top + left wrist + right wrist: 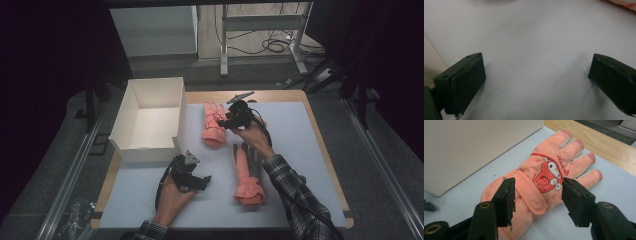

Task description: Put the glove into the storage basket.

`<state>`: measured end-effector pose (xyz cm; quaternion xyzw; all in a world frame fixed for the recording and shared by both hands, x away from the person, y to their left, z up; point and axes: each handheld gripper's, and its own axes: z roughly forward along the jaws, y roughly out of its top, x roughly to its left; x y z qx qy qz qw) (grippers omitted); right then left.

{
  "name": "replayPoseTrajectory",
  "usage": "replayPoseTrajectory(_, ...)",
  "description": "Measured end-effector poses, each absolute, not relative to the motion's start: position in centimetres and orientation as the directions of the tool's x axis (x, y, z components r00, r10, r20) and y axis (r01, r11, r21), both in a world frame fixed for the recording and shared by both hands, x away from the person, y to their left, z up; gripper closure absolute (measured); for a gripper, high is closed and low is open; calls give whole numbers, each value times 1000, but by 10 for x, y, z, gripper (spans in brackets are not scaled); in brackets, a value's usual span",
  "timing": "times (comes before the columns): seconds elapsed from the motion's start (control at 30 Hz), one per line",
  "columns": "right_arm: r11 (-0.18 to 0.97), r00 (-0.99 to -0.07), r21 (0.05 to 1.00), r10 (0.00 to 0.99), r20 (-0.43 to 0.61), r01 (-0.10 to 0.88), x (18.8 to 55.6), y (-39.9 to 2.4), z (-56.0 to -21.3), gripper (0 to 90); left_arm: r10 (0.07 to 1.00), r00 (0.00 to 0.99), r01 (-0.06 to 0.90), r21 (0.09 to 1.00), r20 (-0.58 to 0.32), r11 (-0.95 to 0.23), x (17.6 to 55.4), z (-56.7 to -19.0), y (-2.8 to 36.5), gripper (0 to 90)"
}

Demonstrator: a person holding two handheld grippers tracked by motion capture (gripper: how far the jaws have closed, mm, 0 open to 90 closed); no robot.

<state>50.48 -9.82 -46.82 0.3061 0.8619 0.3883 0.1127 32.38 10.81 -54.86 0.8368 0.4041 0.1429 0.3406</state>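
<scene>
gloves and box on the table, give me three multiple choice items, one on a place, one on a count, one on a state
1. Where does the white box stand?
A. at the table's far left
B. at the near right corner
C. between the two gloves

2. How many pink gloves lie on the table?
A. one
B. two
C. four

3. How do the right gripper's jaws stand?
A. apart over a glove
C. clamped on the box wall
B. shut with nothing between them

Answers: 1 A, the box sits left of the far glove. 2 B, that one and the near glove. 3 A, the right gripper view shows its jaws either side of the far glove.
</scene>
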Motion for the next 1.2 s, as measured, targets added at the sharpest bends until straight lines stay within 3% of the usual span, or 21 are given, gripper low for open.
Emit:
replayPoseTrajectory(0.43, 526, -769, 726, 639, 7, 443, 528, -78, -478, 445, 774, 632, 579, 687, -37, -440, 324, -549, 108, 9)
replayPoseTrajectory(0.83, 546, -741, 667, 672, 12, 506, 549, -66, -501, 444, 774, 632, 579, 687, -38, -439, 324, -549, 108, 9)
replayPoseTrajectory(0.97, 552, -750, 649, 660, 44, 524, 550, -62, -507, 621, 774, 632, 579, 687, -37, -439, 324, -549, 108, 9)
replayPoseTrajectory(1.0, 552, -750, 649, 660, 44, 524, 550, -62, -507, 621, 774, 632, 579, 687, -37, -439, 324, -549, 108, 9)
replayPoseTrajectory(1.03, 556, -750, 644, 660, 44, 526, 548, -61, -507, 724, 774, 632, 579, 687, -37, -439, 324, -549, 108, 9)
replayPoseTrajectory(1.07, 556, -750, 644, 660, 44, 526, 548, -61, -507, 724, 774, 632, 579, 687, -37, -439, 324, -549, 108, 9)
replayPoseTrajectory(1.1, 561, -748, 638, 663, 35, 528, 547, -60, -506, 797, 774, 632, 579, 687, -37, -439, 324, -549, 108, 9)
replayPoseTrajectory(1.2, 569, -749, 633, 662, 28, 526, 546, -60, -504, 840, 774, 632, 579, 687, -37, -439, 324, -549, 108, 9)
